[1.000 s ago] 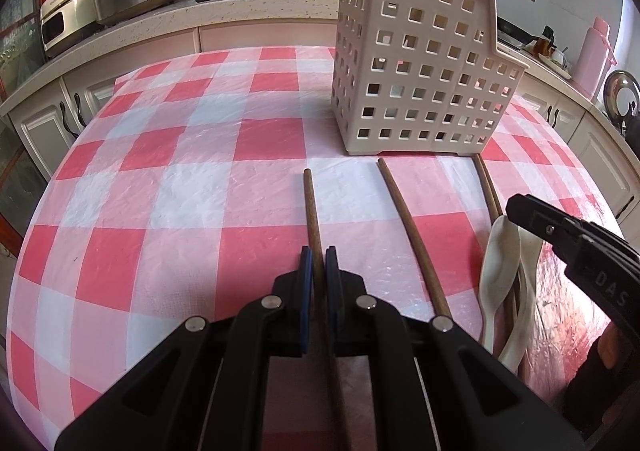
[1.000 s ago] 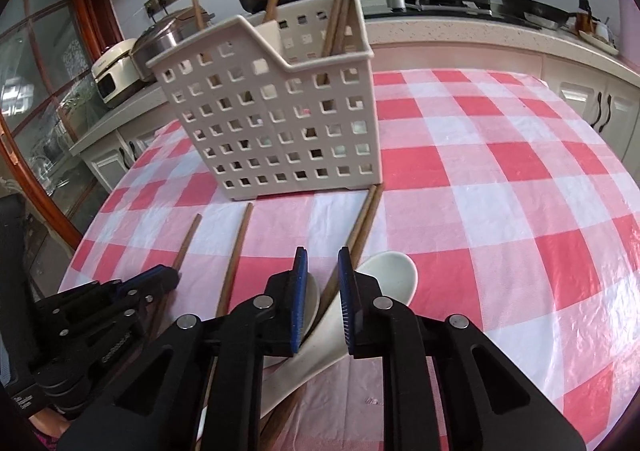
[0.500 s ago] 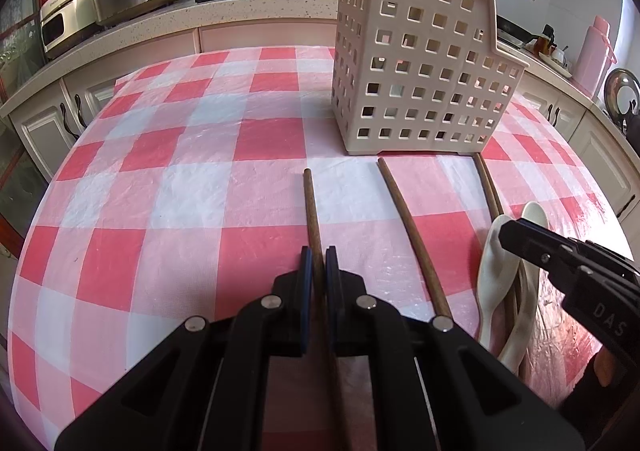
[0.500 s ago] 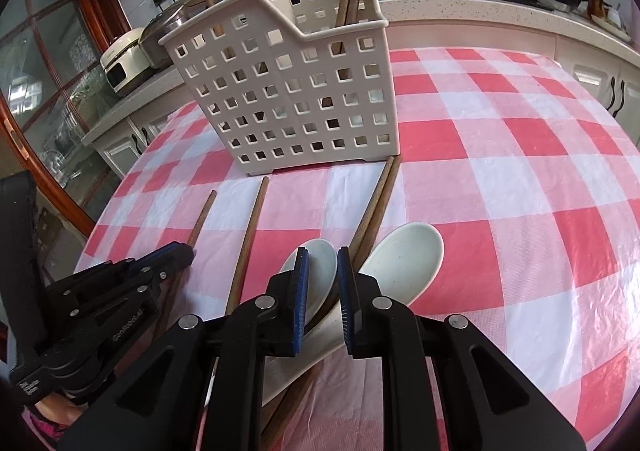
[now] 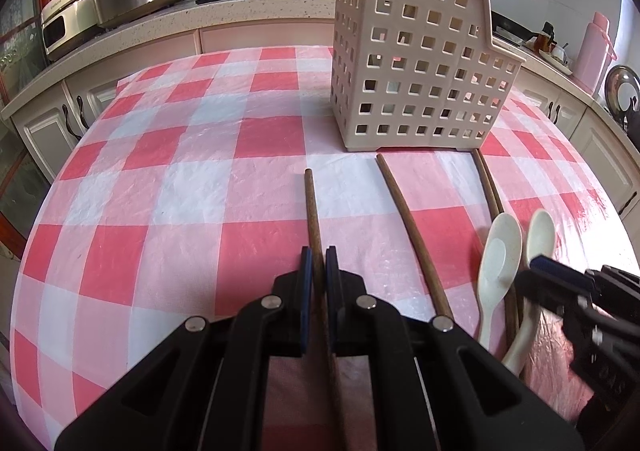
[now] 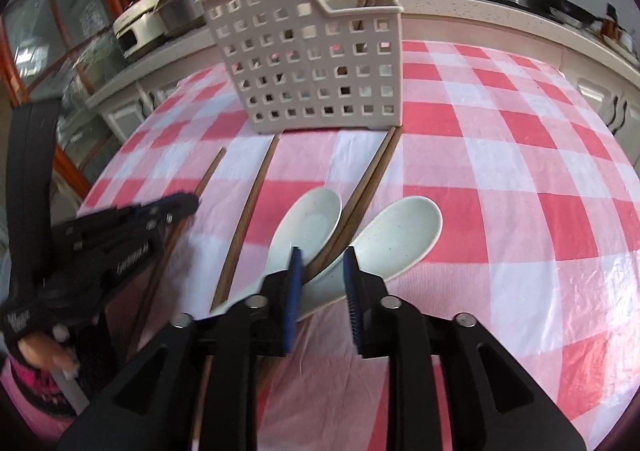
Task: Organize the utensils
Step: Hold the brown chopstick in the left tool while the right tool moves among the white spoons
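Currently left gripper (image 5: pixel 319 263) low over the tablecloth (image 5: pixel 160 191), pads clamped on one wooden chopstick (image 5: pixel 311 207) pointing ahead toward the basket (image 5: pixel 416 63). Right gripper (image 6: pixel 322 271) low, jaws parted, straddling the spoon (image 6: pixel 396 235) handle; second spoon (image 6: pixel 308 223) just left.

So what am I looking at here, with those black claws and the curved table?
No robot: a person holds a clamp-like gripper in each hand, each with a wide-angle camera looking along its two fingers, which bends the picture. One picture is from the left gripper, closed on a wooden chopstick. The other is from the right gripper, open around the handle of a white spoon. On the checked tablecloth lie more chopsticks, a second spoon and a perforated utensil basket already holding chopsticks.
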The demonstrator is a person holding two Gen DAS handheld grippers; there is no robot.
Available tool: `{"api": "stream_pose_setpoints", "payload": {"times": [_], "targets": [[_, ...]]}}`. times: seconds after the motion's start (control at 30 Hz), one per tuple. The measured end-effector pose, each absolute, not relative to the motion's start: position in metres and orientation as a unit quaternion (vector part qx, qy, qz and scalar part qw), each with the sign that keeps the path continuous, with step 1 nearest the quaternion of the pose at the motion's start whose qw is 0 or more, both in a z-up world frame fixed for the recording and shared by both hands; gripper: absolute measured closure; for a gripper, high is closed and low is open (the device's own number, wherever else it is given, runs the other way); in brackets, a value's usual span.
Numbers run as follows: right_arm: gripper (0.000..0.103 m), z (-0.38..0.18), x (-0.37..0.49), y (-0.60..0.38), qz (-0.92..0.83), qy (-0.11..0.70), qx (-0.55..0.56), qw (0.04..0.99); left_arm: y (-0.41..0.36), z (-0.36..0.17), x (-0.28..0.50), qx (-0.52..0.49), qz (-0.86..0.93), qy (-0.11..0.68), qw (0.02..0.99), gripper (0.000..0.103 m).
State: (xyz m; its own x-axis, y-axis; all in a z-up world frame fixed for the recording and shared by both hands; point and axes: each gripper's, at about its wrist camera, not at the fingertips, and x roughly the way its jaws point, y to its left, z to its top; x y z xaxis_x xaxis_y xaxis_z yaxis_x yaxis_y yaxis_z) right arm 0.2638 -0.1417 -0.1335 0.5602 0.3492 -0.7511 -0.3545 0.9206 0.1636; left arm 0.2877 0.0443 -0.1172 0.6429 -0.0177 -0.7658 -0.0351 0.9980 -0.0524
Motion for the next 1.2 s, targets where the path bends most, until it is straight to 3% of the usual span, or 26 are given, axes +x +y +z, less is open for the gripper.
{"api": "stream_pose_setpoints", "payload": {"times": [0.23,0.5,0.77,1.07,1.2], "targets": [[0.071,-0.133,0.253,-0.152,0.170,0.424,-0.045,0.888,0.046,-0.117,0.288,-0.034,0.005,0.422,0.906,0.096],[0.071,-0.121,0.243,-0.174,0.178,0.406,0.013,0.896,0.046,-0.117,0.287,-0.034,0.007,0.422,0.906,0.096],[0.071,-0.135,0.229,-0.186,0.179,0.445,0.074,0.874,0.045,-0.117,0.282,-0.034,0.004,0.421,0.906,0.096],[0.056,-0.138,0.257,-0.183,0.160,0.449,0.117,0.871,0.041,-0.116,0.277,-0.024,0.006,0.414,0.910,0.096],[0.056,-0.135,0.270,-0.174,0.146,0.440,0.101,0.880,0.041,-0.116,0.278,-0.023,0.004,0.412,0.911,0.096]]}}
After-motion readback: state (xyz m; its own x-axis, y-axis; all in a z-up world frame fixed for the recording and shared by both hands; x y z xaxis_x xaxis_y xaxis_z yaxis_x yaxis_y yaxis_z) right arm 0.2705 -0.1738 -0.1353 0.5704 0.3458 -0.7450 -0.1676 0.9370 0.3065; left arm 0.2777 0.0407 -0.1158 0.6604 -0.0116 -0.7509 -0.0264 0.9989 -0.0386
